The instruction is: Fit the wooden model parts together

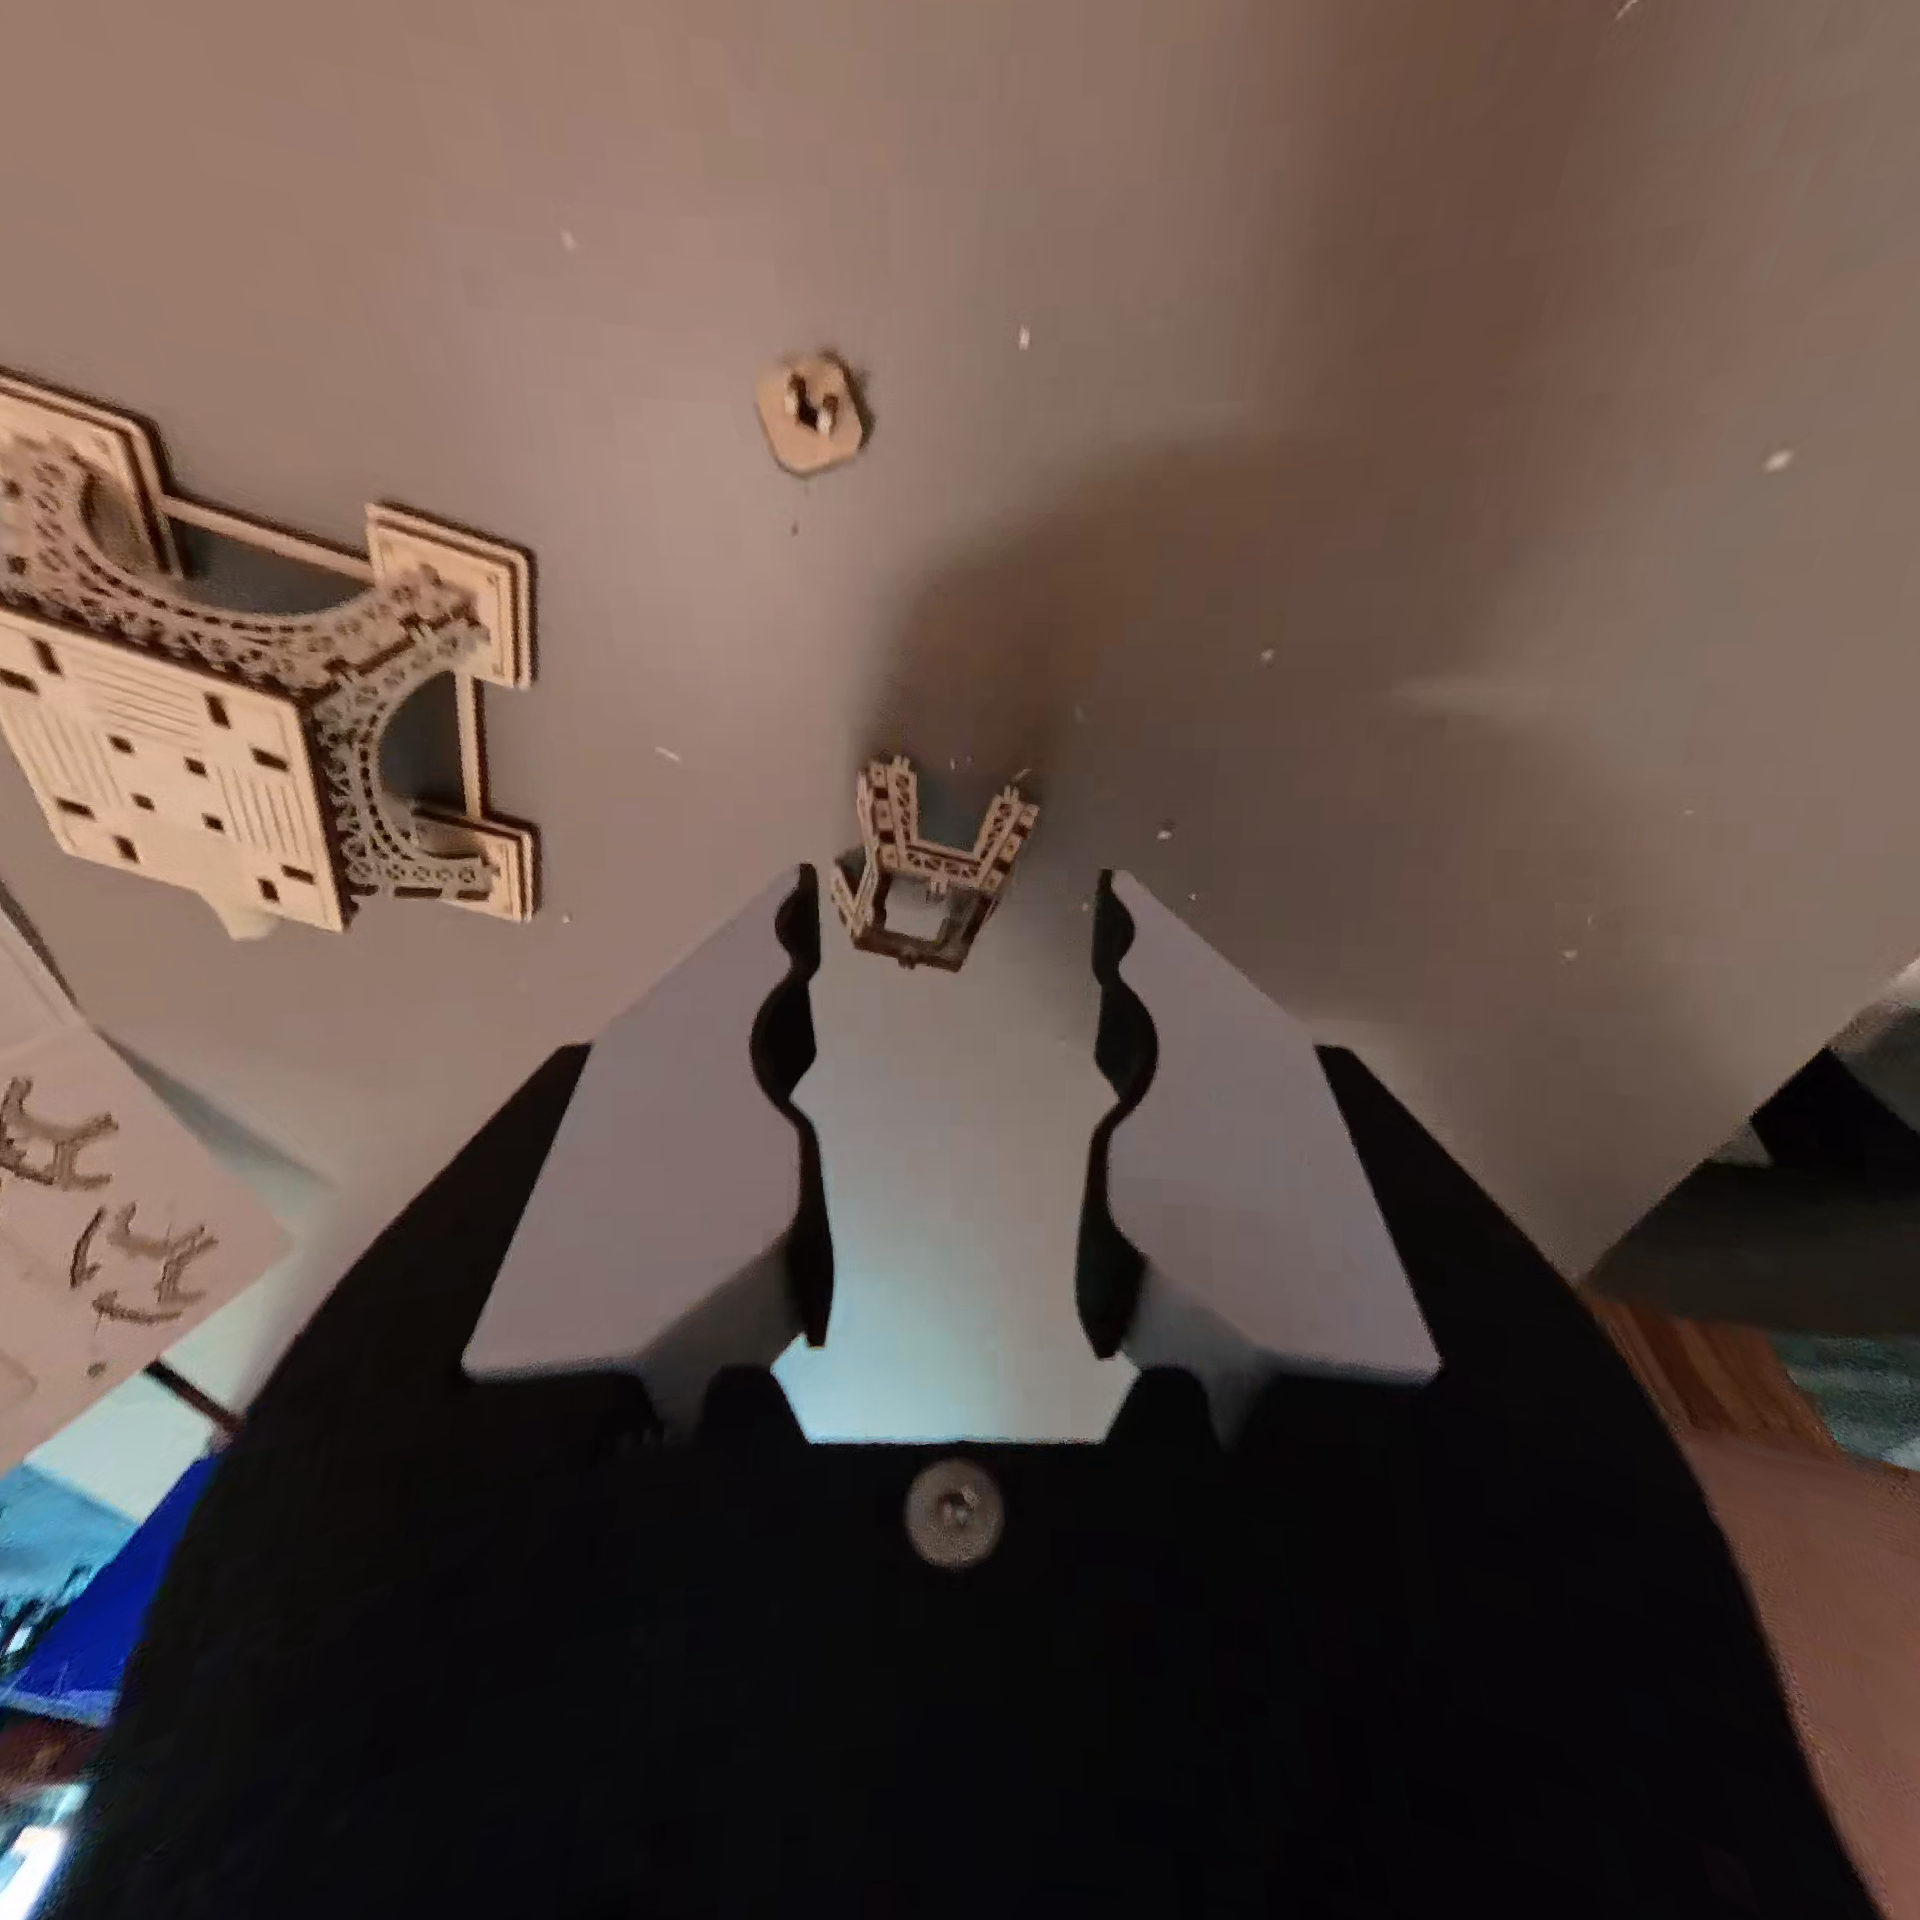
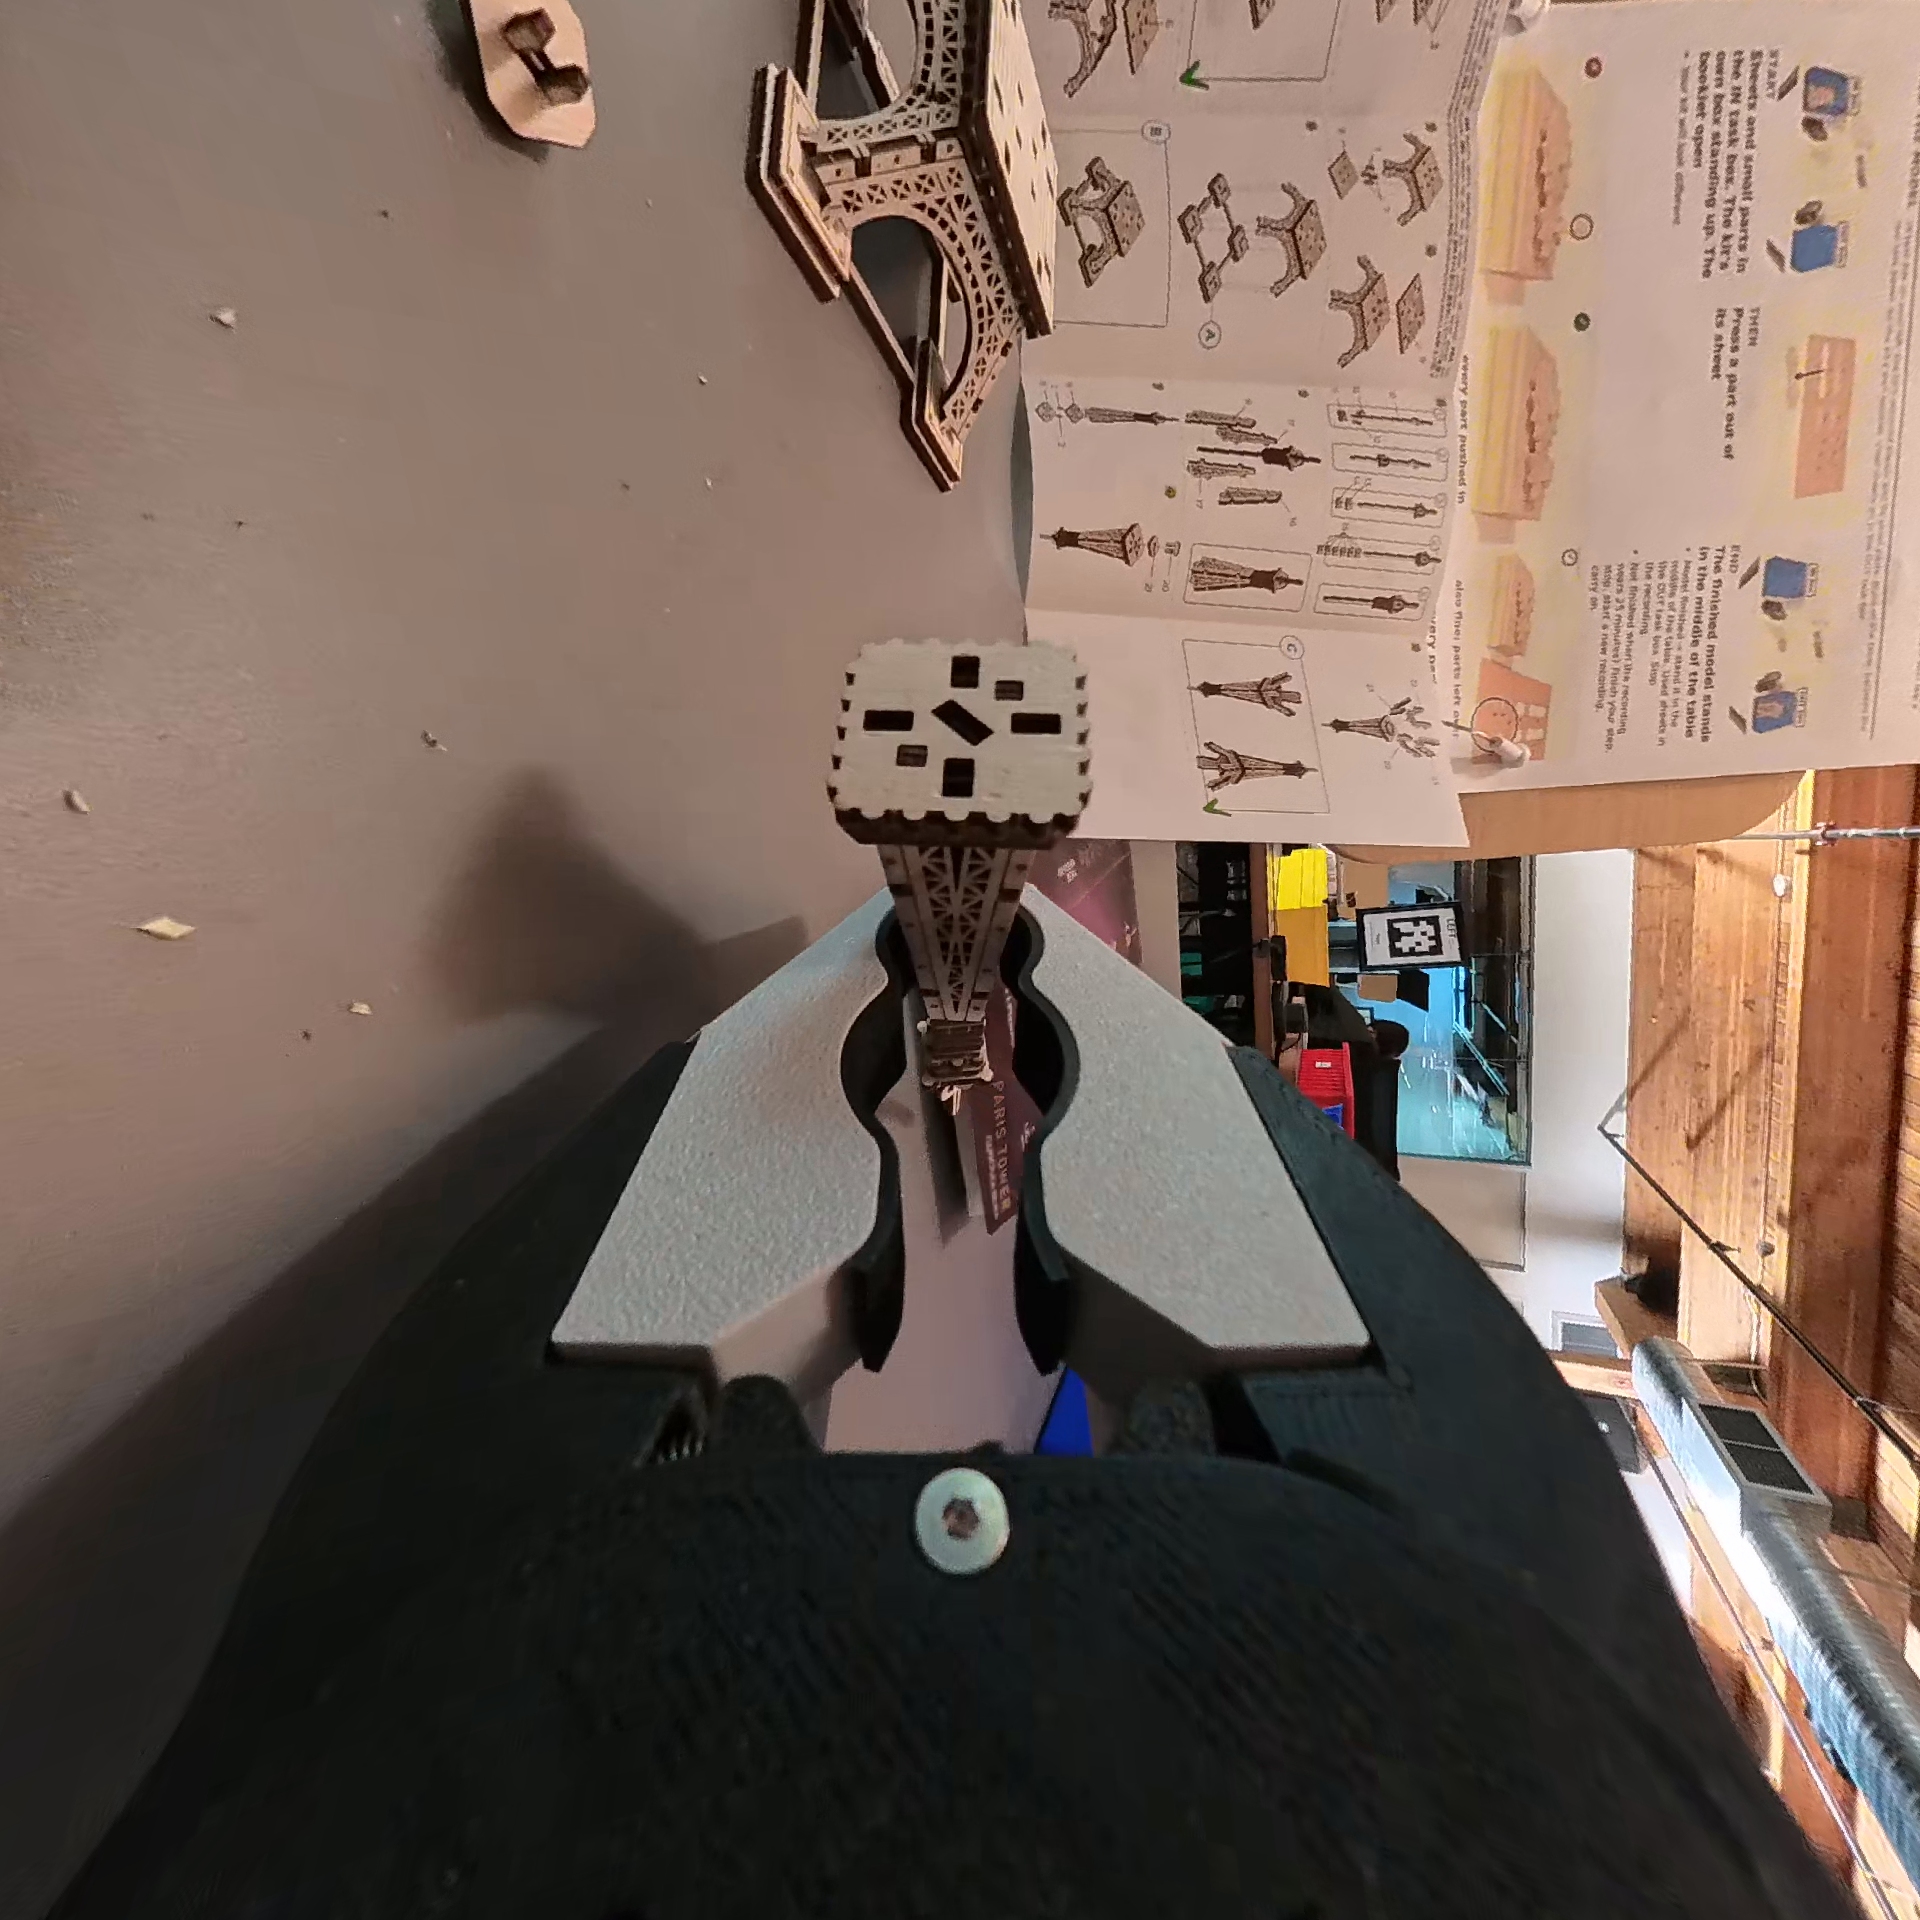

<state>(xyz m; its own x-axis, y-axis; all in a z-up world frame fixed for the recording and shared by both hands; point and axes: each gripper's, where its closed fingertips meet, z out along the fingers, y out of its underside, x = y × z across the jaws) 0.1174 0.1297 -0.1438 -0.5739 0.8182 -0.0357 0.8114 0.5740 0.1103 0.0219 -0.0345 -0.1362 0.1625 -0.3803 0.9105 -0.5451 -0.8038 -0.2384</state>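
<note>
My left gripper point(image 1: 954, 883) is open and empty, just short of a small wooden lattice piece with four splayed legs point(image 1: 930, 871) lying on the grey table. The large arched tower base point(image 1: 249, 717) stands at the left; it also shows in the right wrist view point(image 2: 914, 208). A small flat wooden plate with a peg point(image 1: 812, 412) lies farther off, and shows in the right wrist view point(image 2: 532, 68). My right gripper point(image 2: 956, 935) is shut on the tapered wooden tower spire point(image 2: 956, 831), its square slotted platform end pointing away from me.
A paper instruction sheet point(image 2: 1299, 416) lies beside the tower base, its corner visible in the left wrist view point(image 1: 94, 1247). Small wood chips point(image 2: 164, 928) are scattered over the grey table point(image 1: 1143, 312). The table edge is at the lower right point(image 1: 1621, 1195).
</note>
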